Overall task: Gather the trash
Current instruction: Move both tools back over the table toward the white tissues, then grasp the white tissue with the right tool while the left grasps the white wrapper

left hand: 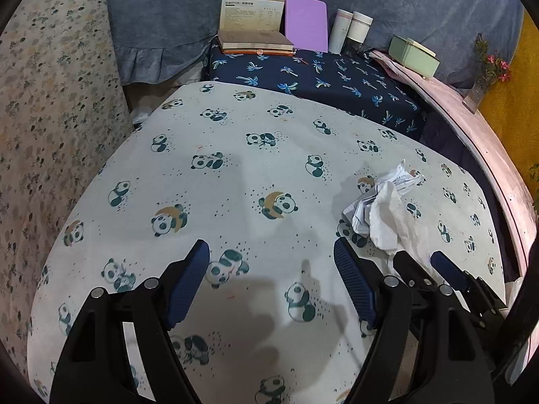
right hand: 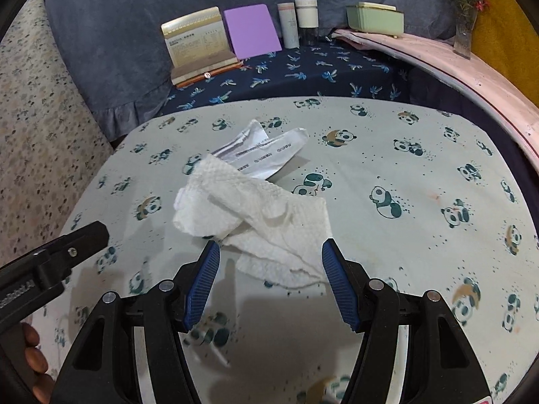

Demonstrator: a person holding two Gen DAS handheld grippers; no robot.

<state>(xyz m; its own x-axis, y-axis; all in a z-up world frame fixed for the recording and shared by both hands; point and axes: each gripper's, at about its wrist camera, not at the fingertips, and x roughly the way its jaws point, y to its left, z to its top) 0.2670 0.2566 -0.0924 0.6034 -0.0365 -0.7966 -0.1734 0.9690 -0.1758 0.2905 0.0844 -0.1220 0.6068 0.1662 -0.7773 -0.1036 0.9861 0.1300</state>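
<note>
The right tool (right hand: 271, 262) is hanging with its blue pads spread apart, straddling the near edge of the crumpled paper towel (right hand: 266, 215) without pressing on it. The left tool (left hand: 272, 272) is gaping too, nothing between its pads, pointing down at bare panda-print tabletop (left hand: 235, 175) just left of the towel. Behind the towel, touching it, a folded printed paper (right hand: 269, 151) is lying. Well beyond the towel, on the palm-print cloth (right hand: 303, 70), a pale green lidded box (right hand: 375, 17) and two white canisters (right hand: 299, 22) are standing closed, contents hidden. A hand's fingers (right hand: 33, 346) are curling around the left tool's grip.
</note>
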